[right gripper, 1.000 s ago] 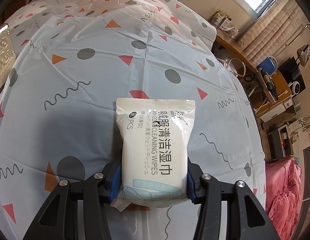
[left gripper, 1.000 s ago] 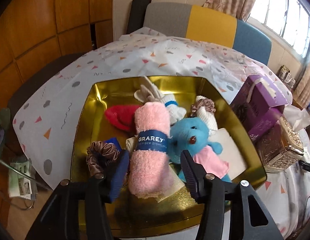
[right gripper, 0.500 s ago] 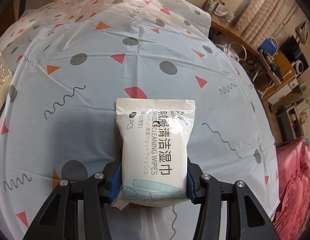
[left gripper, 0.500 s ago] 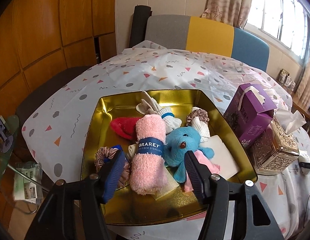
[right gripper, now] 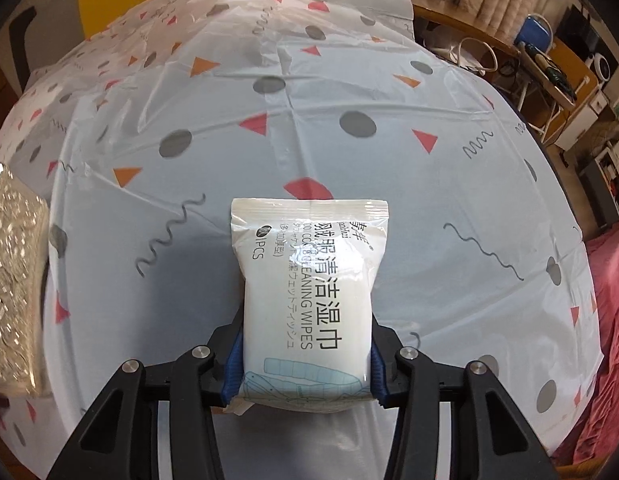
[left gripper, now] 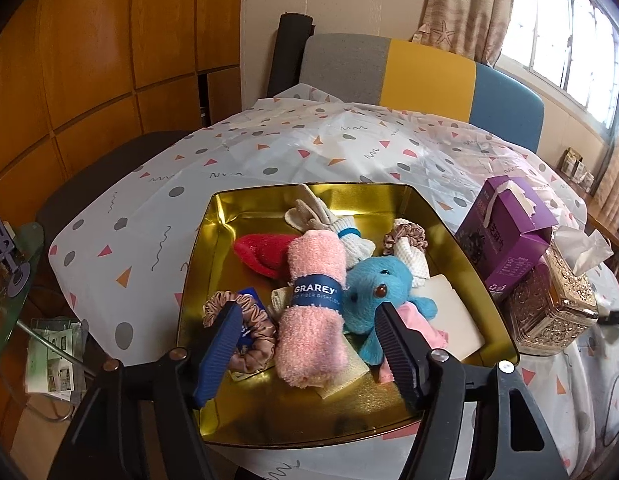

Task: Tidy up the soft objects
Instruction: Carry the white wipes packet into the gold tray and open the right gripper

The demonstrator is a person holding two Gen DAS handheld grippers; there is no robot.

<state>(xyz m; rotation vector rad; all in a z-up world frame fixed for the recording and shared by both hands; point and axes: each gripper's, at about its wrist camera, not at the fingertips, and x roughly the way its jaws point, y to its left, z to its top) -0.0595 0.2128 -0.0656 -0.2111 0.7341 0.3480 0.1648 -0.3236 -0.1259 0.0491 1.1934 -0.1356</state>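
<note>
A gold tray [left gripper: 213, 248] on the patterned tablecloth holds several soft things: a rolled pink towel [left gripper: 315, 312] with a blue band, a blue plush toy [left gripper: 375, 288], a red cloth [left gripper: 261, 254], a brown scrunchie [left gripper: 249, 340] and a white sock bundle [left gripper: 351, 240]. My left gripper [left gripper: 305, 350] hovers over the tray's near side; its jaws are opening and stand either side of the pink towel without pressing it. In the right wrist view my right gripper [right gripper: 305, 360] is shut on a white pack of cleaning wipes [right gripper: 309, 288], held above the tablecloth [right gripper: 349, 80].
A purple carton [left gripper: 505, 236] and a gold tissue box [left gripper: 549, 304] stand right of the tray; the tissue box [right gripper: 13, 280] also shows at the left edge of the right wrist view. A grey, yellow and blue chair back [left gripper: 421, 72] is behind the table. Furniture and clutter lie beyond the table's right edge.
My left gripper has drawn back and up from the tray and its jaws have spread wider off the pink towel. The right wrist view has rotated while the wipes stay gripped.
</note>
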